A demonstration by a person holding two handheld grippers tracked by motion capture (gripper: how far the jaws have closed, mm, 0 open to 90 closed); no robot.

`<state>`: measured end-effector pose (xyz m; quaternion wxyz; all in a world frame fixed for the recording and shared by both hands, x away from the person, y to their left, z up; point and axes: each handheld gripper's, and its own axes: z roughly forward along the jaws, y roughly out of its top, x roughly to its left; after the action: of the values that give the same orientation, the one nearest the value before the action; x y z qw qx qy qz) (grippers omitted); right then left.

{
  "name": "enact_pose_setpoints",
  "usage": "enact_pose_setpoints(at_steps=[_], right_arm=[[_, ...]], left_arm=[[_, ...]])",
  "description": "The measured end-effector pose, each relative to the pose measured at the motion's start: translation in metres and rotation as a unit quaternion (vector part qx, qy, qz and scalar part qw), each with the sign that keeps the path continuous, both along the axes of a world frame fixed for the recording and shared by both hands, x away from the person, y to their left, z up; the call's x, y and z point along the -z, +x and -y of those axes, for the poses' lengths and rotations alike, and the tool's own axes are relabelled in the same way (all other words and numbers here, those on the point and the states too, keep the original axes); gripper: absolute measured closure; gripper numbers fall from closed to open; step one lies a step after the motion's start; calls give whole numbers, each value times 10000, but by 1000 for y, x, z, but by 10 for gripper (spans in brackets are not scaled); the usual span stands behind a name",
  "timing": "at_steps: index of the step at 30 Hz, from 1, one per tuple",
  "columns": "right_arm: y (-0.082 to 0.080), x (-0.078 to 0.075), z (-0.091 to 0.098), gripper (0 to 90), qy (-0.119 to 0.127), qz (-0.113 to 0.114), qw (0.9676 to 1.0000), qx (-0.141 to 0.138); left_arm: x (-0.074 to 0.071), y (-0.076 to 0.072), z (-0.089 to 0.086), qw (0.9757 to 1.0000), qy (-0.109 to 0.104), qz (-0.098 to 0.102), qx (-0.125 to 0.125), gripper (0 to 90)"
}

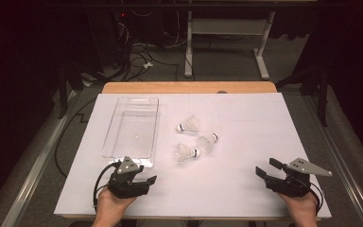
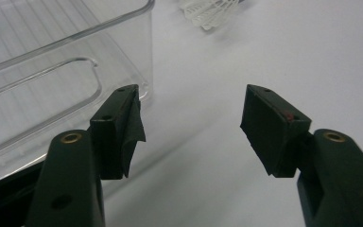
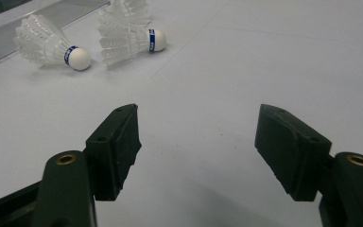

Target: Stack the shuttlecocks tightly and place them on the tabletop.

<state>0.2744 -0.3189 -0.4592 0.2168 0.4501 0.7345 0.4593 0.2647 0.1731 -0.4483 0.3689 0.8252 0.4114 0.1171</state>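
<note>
While both jaws gape empty | left gripper (image 1: 144, 182) nears shuttlecock (image 1: 186, 152) | pinch cork, spare feathers | bin (image 1: 131, 126) next

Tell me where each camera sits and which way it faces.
High view: above the near table edge, looking forward and down on the tray, three shuttlecocks, both hands, left gripper and right gripper.
Left gripper view: rides the left gripper, open jaws facing the tray's end wall.
Right gripper view: rides the right gripper, open jaws facing the shuttlecocks.
Shared: shuttlecocks, tray.
</note>
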Motion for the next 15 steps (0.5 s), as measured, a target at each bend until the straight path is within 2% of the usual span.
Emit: enact_pose_setpoints(at_steps=[7,15], right_arm=[[0,0,0,318,2,-23,10000,39],[0,0,0,317,0,-29,10000,61]], left_arm=[[3,-4,-14,9998,-17,50,-192,392],[3,-7,-32,9990,-133,126,-398,399]])
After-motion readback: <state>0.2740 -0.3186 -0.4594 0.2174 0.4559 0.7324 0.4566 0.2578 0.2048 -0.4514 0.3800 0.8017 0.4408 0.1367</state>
